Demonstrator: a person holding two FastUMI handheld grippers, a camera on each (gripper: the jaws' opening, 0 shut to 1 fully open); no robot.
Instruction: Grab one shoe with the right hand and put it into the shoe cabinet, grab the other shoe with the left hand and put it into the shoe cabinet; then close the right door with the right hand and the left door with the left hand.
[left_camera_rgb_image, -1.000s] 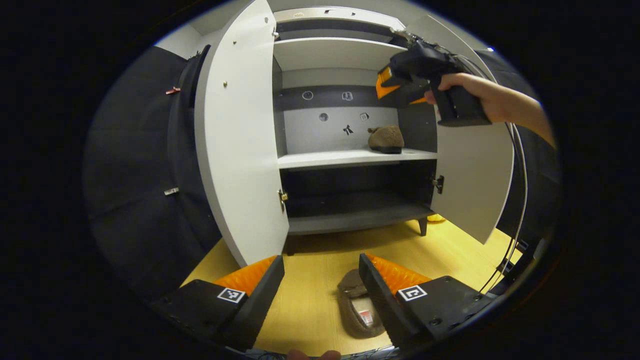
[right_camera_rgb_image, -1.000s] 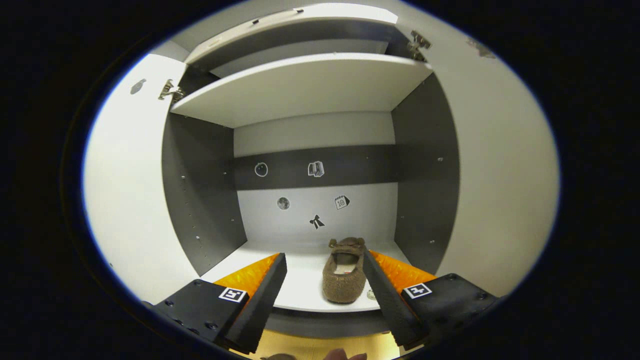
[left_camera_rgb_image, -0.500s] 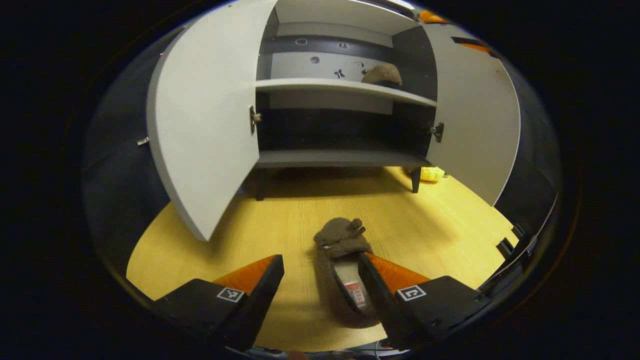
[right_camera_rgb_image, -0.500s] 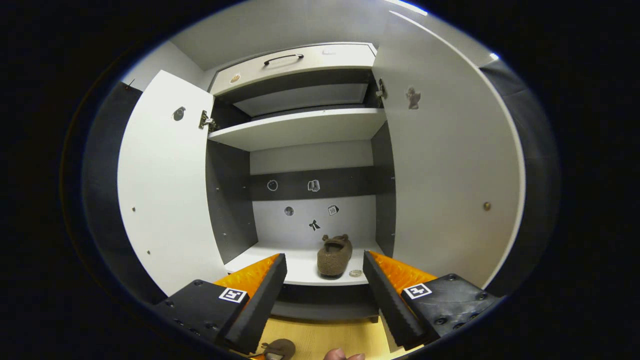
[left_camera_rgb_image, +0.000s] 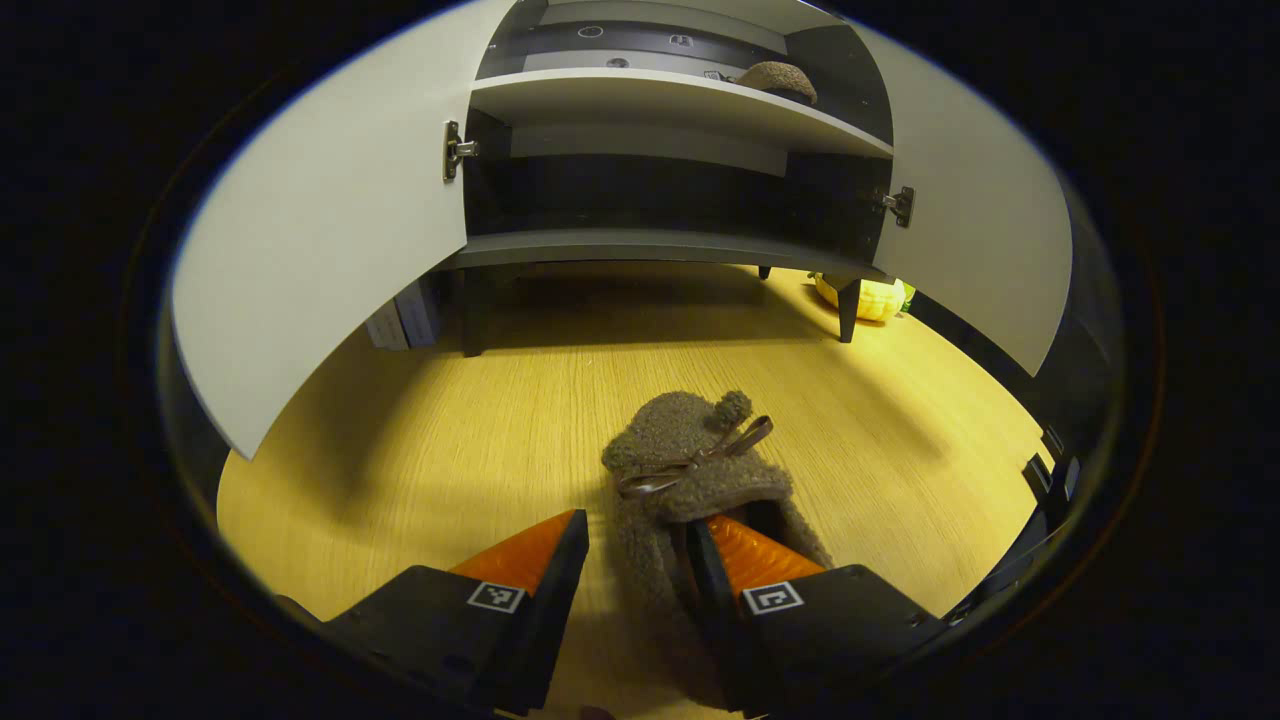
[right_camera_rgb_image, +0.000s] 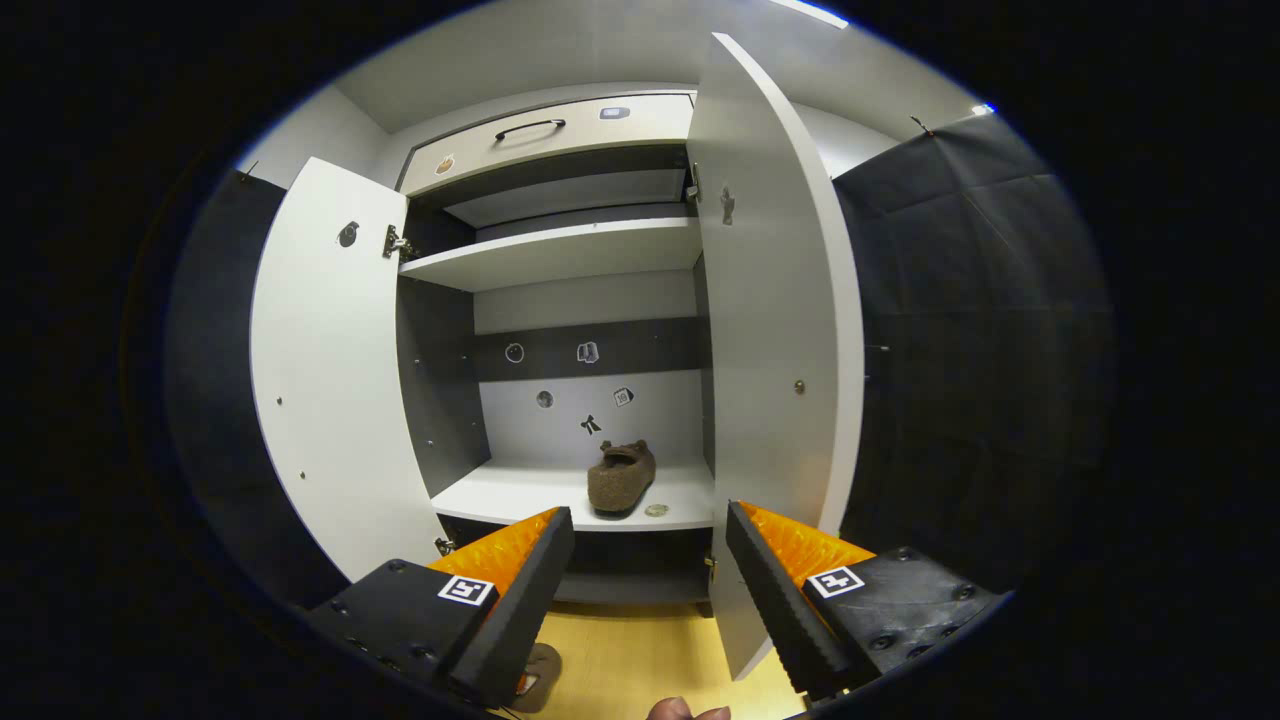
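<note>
A brown fuzzy shoe with a bow lies on the wooden floor in front of the shoe cabinet. My left gripper is down at its heel end, one finger inside the shoe's opening and the other just outside its side wall, open with a small gap left. The second brown shoe stands on the cabinet's middle shelf, seen also in the left gripper view. My right gripper is open and empty, back from the cabinet. Both doors, left and right, stand open.
A yellow object lies on the floor beside the cabinet's right leg. A drawer with a handle tops the cabinet. A small round thing sits on the shelf next to the shoe. A boxy item stands behind the left door.
My left gripper has dropped to the floor shoe and narrowed, one finger now inside it. My right gripper has drawn back from the shelf, leaving its shoe there.
</note>
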